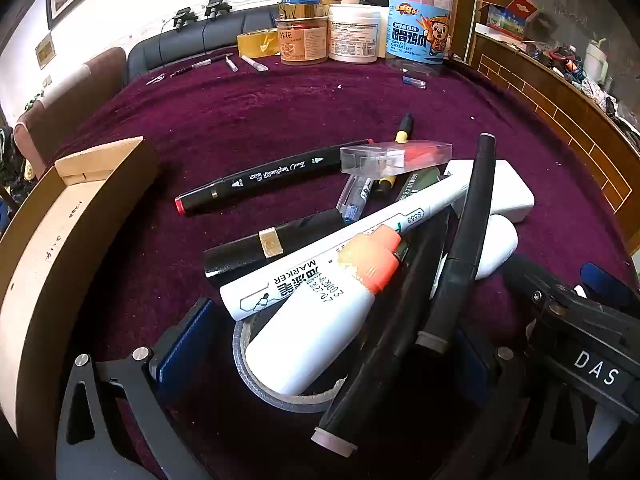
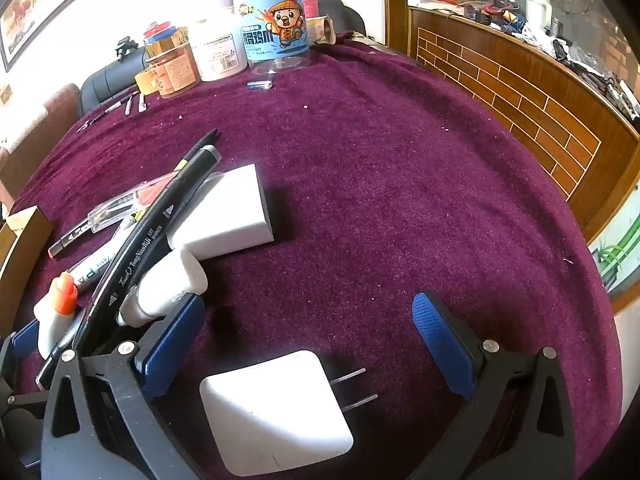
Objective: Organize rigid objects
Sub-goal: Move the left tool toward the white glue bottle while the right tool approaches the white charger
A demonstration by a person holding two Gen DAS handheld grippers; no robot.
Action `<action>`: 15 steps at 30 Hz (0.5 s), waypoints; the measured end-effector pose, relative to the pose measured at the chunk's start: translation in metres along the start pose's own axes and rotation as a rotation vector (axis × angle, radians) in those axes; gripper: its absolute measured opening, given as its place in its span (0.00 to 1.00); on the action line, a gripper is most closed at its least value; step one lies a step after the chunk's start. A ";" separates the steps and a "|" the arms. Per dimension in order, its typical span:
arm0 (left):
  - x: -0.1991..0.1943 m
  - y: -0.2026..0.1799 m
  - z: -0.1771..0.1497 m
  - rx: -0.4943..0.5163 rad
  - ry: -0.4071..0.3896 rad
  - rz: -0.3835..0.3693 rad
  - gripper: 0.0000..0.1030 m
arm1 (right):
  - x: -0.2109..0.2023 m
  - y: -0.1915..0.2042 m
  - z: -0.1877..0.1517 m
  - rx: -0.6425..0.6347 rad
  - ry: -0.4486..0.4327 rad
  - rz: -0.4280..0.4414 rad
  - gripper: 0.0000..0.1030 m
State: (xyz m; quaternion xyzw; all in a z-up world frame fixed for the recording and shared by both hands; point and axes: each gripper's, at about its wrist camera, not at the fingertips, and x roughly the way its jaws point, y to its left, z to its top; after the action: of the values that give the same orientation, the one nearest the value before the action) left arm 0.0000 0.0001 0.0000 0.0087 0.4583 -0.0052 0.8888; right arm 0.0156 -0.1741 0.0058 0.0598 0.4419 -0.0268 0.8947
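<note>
Left wrist view: the left tongs (image 1: 320, 336) sit at the bottom of the frame, spread wide around the near end of a heap on the purple desk (image 1: 248, 120). I judge them released, since the blue pads stand apart from the things between them. The heap fills the centre and right: a white glue bottle (image 1: 316, 320) with an orange cap lying across a roll of clear tape (image 1: 280, 392), a white marker (image 1: 344, 240), two black art markers (image 1: 272, 178) (image 1: 460, 248), a clear plastic case (image 1: 396, 156) and a white adapter (image 1: 508, 188). At the left edge stands a cardboard box (image 1: 60, 248); what can be seen of its inside shows nothing yet.

Right wrist view: the right tongs (image 2: 308, 336) at the bottom are wide open, holding nothing. Between and just below the pads lies a white plug charger (image 2: 276, 416), prongs pointing right, untouched by either pad. The heap lies at left.

Judging by this, sorting has barely begun: everything is still jumbled on the desk, and the charger looks like the next pick.
</note>
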 end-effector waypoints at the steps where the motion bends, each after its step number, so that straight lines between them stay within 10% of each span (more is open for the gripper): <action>1: 0.000 0.000 0.000 0.002 -0.002 0.003 0.99 | 0.000 0.000 0.000 0.002 -0.002 0.002 1.00; 15: 0.000 0.000 0.000 0.002 -0.002 0.003 0.99 | 0.000 0.000 0.000 0.002 0.000 0.002 1.00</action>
State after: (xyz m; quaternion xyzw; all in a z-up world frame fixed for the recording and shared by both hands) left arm -0.0002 -0.0001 0.0000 0.0106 0.4575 -0.0043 0.8891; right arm 0.0159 -0.1738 0.0059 0.0612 0.4417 -0.0261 0.8947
